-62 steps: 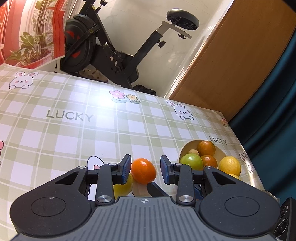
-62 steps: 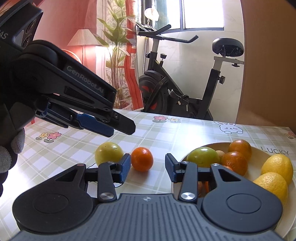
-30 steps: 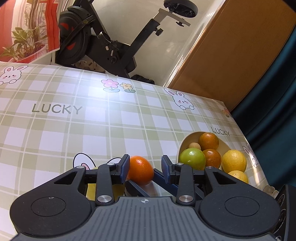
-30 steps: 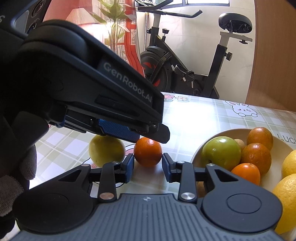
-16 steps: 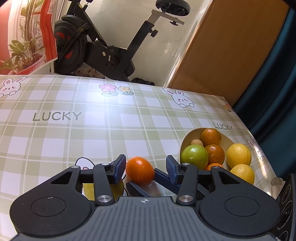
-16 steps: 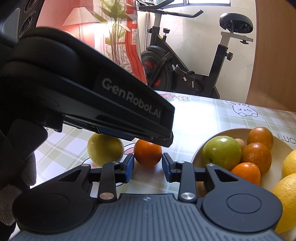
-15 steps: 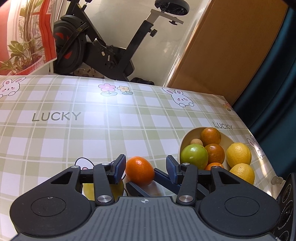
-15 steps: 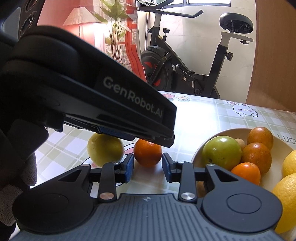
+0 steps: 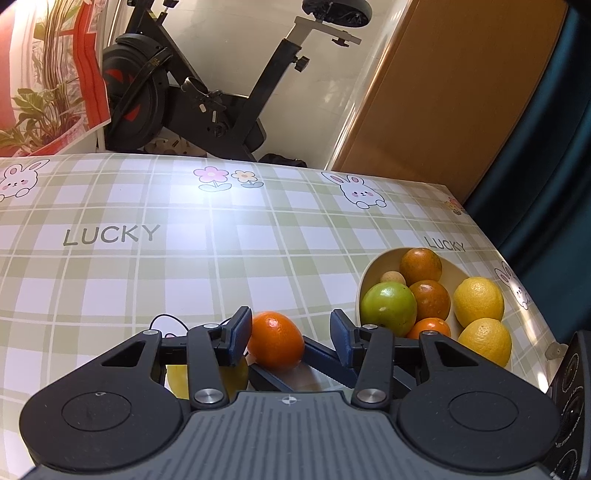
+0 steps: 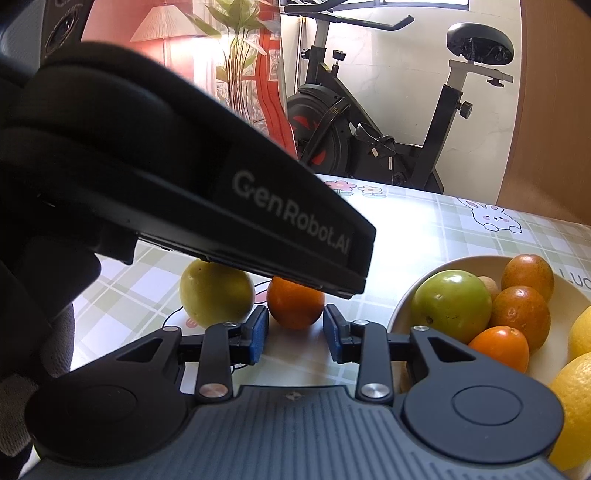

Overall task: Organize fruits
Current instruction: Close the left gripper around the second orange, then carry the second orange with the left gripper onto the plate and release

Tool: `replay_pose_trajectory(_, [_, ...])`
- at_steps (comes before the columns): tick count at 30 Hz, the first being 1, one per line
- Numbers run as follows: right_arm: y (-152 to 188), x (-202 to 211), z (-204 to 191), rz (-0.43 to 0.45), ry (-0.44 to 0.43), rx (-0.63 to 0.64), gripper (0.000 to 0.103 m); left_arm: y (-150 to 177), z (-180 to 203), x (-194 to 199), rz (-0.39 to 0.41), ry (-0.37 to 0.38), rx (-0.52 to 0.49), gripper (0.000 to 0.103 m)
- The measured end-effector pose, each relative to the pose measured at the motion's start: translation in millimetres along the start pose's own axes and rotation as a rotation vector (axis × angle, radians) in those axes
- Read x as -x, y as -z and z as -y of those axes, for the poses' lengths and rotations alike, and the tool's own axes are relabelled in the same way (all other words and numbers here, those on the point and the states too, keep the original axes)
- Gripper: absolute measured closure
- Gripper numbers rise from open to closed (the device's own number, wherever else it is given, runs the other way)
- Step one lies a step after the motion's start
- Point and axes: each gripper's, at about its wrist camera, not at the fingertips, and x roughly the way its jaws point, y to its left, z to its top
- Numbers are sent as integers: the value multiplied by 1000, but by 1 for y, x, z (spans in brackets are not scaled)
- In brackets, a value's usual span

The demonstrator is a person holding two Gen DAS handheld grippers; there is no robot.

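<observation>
Orange (image 10: 294, 307): on the tablecloth (image 9: 147, 280), left of the bowl (image 10: 413, 295), dead ahead of both my grippers.
Right gripper (image 10: 294, 334): parted, empty, fingers flanking it; the nearer.
Left gripper (image 9: 290, 332): spread above, empty.

Checked table (image 9: 184, 266), orange (image 9: 275, 345), yellow fruit (image 10: 216, 290), bowl (image 10: 458, 264)

I am working in a lived-in home: I am facing an exercise bike (image 9: 207, 92), a potted plant (image 9: 40, 99) and a floor lamp (image 10: 162, 27), and I am leaning over a table in a bunny-print checked cloth (image 9: 184, 240) holding a fruit bowl (image 9: 373, 269).
</observation>
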Motion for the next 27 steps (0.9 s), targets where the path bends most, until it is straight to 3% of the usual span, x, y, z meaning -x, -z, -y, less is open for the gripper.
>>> replay_pose_trajectory(13, [16,34,15,40,-44,-74,70,18,11,17,-44,52,10,55])
replay_pose_trajectory(22, [29,49,14,16,-56,-76,70,30,-7,20,-76,103,180,61])
replay_pose_trajectory(27, [29,49,13,16,-55,-75,70,35,-9,14,-105,94,221,61])
